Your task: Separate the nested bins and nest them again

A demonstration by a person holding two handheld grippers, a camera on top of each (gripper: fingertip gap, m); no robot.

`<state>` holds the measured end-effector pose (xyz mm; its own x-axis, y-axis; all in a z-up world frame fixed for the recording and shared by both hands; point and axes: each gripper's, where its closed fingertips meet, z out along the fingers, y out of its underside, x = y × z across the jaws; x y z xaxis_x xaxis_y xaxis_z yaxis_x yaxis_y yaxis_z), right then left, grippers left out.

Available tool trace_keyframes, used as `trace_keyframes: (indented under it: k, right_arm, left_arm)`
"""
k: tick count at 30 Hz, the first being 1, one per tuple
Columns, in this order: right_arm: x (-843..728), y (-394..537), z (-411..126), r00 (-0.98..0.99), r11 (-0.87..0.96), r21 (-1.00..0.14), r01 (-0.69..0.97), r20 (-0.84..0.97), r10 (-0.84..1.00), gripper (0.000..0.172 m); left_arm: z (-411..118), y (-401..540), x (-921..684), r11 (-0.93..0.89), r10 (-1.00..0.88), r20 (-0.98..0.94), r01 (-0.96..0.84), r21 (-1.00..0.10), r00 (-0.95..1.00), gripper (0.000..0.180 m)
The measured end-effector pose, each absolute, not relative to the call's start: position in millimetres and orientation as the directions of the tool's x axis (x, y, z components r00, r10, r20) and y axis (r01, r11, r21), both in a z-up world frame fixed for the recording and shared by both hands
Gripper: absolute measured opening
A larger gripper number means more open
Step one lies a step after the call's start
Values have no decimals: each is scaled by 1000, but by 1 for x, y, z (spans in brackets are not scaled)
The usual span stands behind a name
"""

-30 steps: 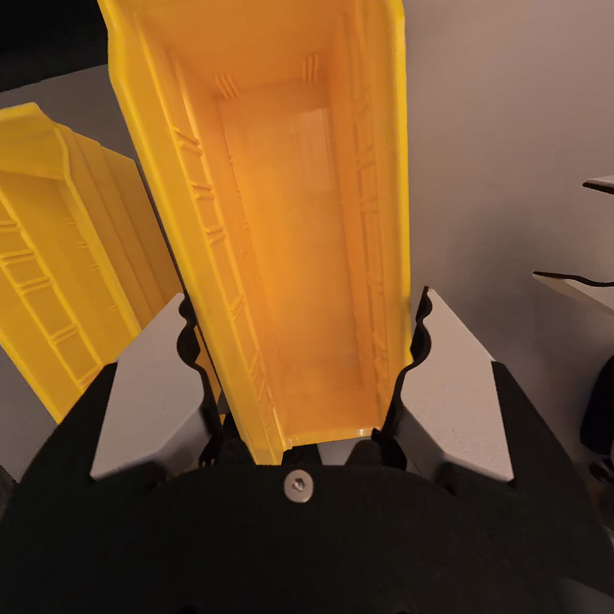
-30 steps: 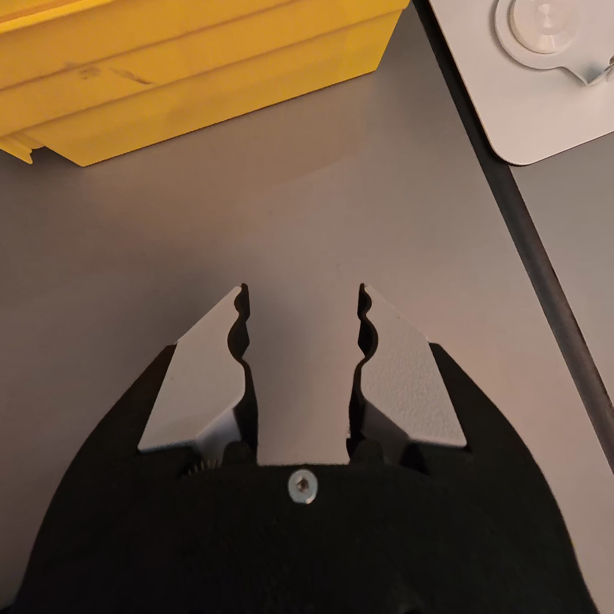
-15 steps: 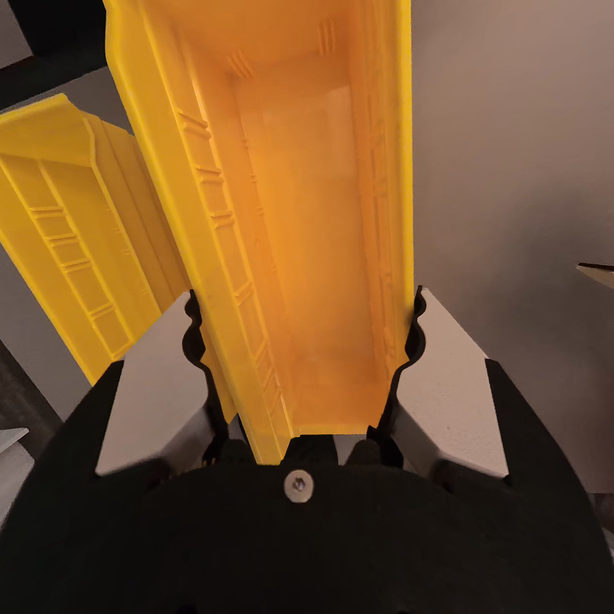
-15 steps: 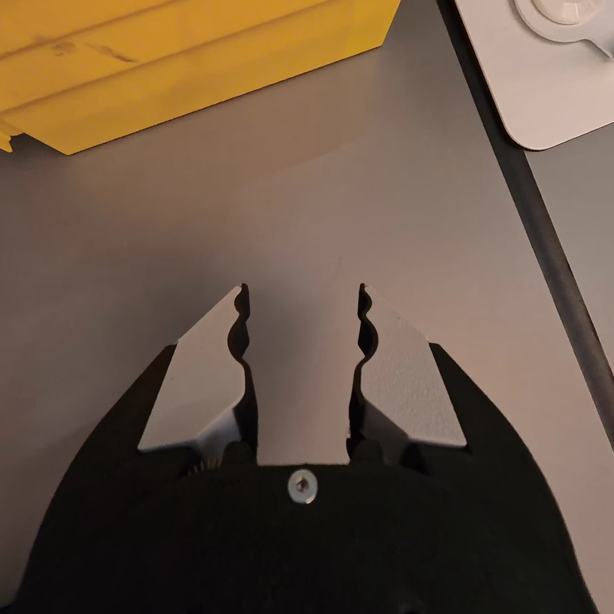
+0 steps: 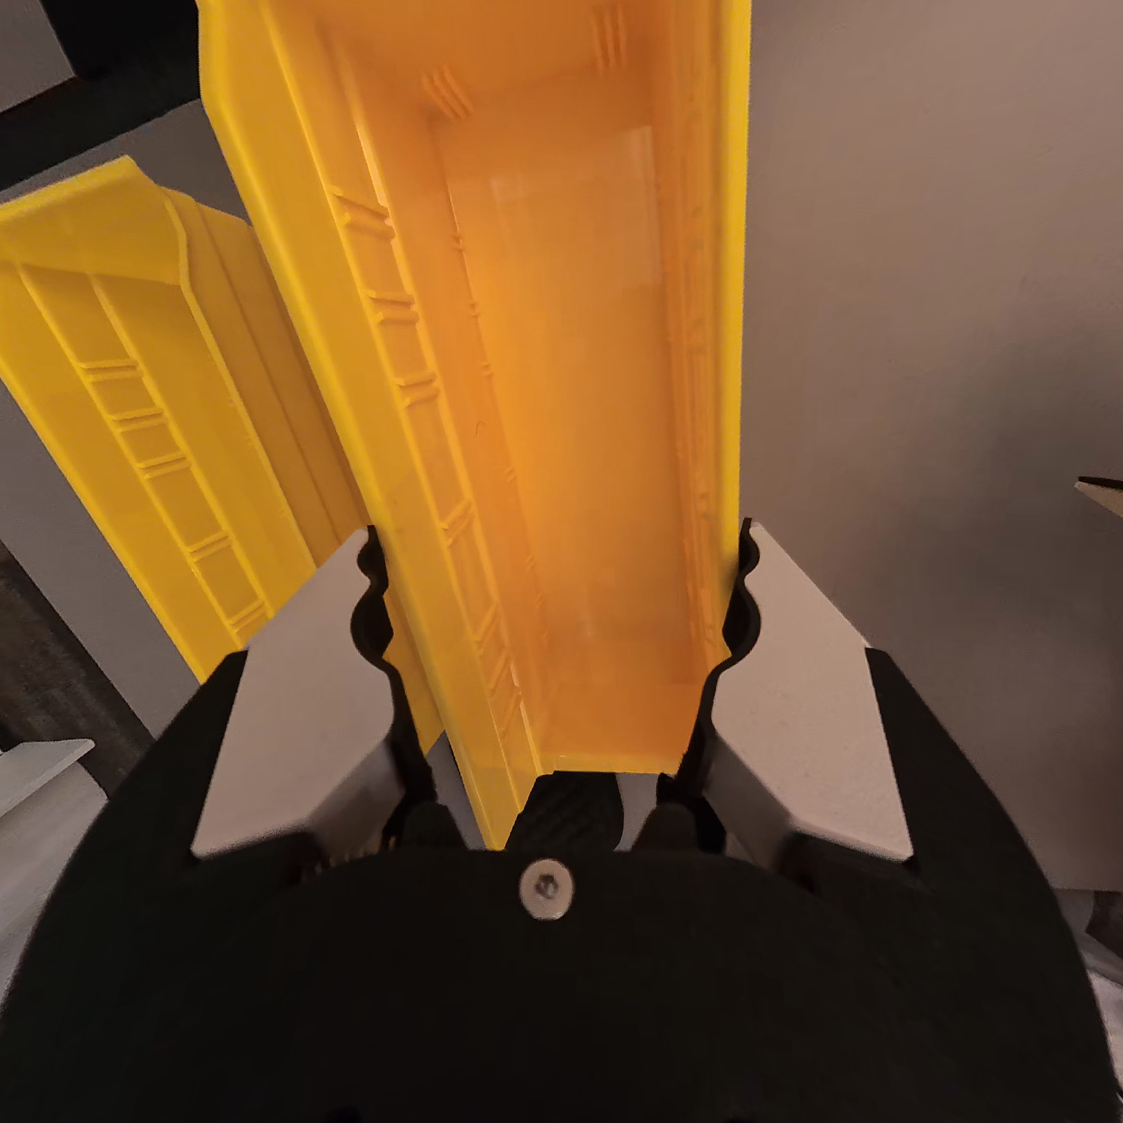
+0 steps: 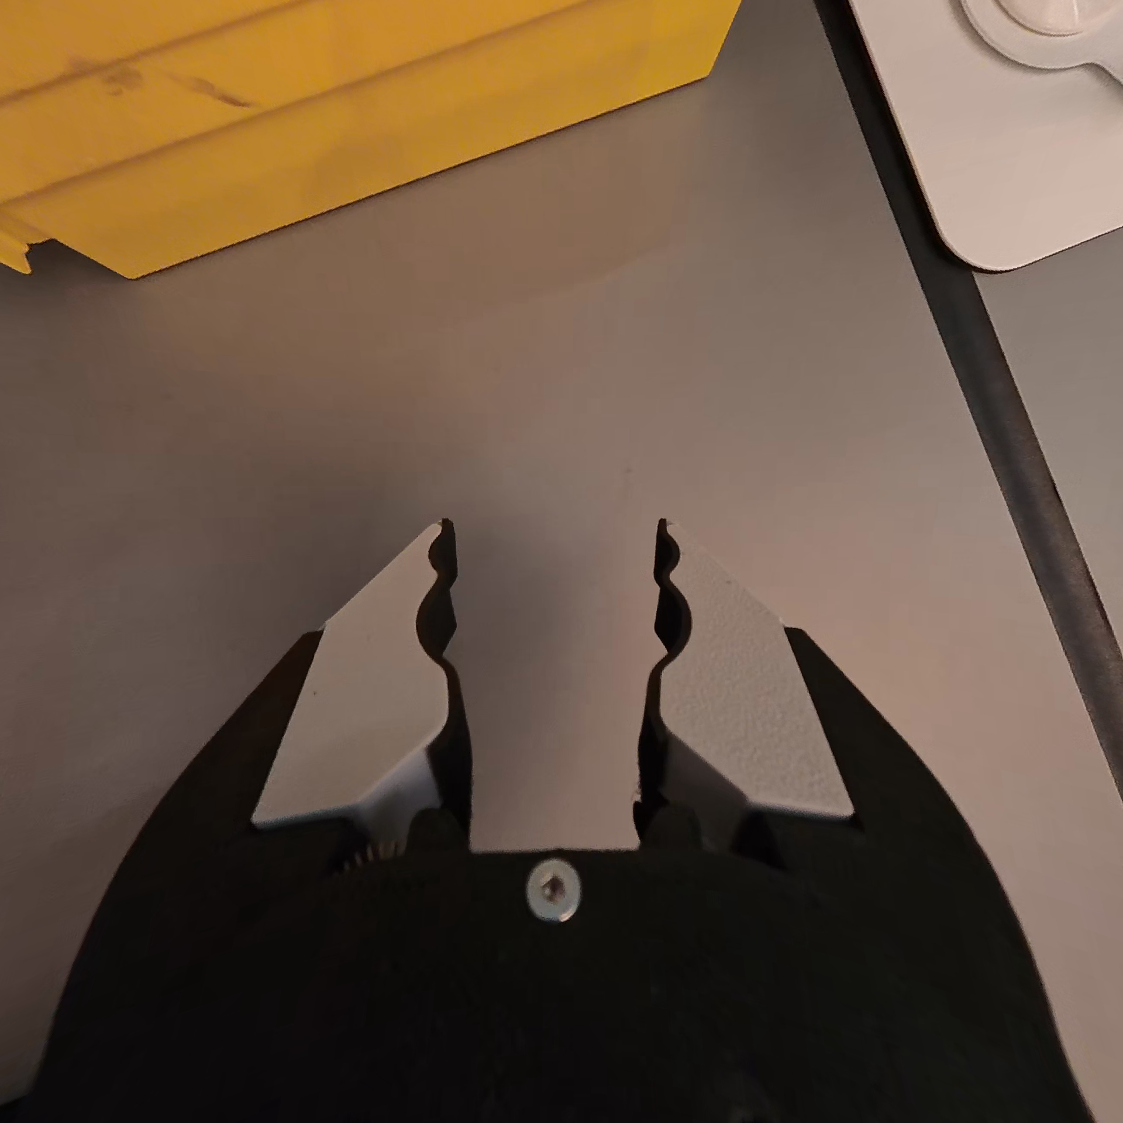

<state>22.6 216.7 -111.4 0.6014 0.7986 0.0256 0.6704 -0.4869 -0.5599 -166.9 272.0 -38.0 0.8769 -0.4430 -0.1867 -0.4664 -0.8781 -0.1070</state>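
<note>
In the left wrist view a long yellow bin (image 5: 577, 425) runs away from me, its open inside facing the camera. My left gripper (image 5: 559, 535) is shut on its near end, with one pad on each long side wall. A second yellow bin (image 5: 152, 395) lies apart to the left on the grey table (image 5: 911, 304), also showing its ribbed inside. In the right wrist view my right gripper (image 6: 553, 522) is open and empty above the grey table (image 6: 547, 364). A yellow bin's outer wall (image 6: 304, 109) lies at the top left, well beyond its fingertips.
A white plate with a round fitting (image 6: 1002, 121) lies at the top right of the right wrist view, beyond a dark strip (image 6: 1002, 425) that crosses the table. In the left wrist view white edges show at far right (image 5: 1103, 492) and lower left (image 5: 36, 772).
My left jaws have narrowed onto the long bin's side walls. The bin stays fixed between the fingers while the second bin and table shift behind it. The right gripper has drifted slightly and stays open.
</note>
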Motion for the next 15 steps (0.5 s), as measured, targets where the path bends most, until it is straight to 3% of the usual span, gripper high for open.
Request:
trace_keyframes:
  k: [8, 15]
  right_arm:
    - [23, 216, -110, 602, -488, -567, 664, 19, 798, 66]
    - [23, 215, -109, 601, -487, -569, 662, 14, 799, 66]
  left_arm:
    - [-36, 273, -167, -880, -445, -204, -468, -83, 872, 111]
    - [-38, 274, -169, -882, -439, -164, -459, -111, 884, 120]
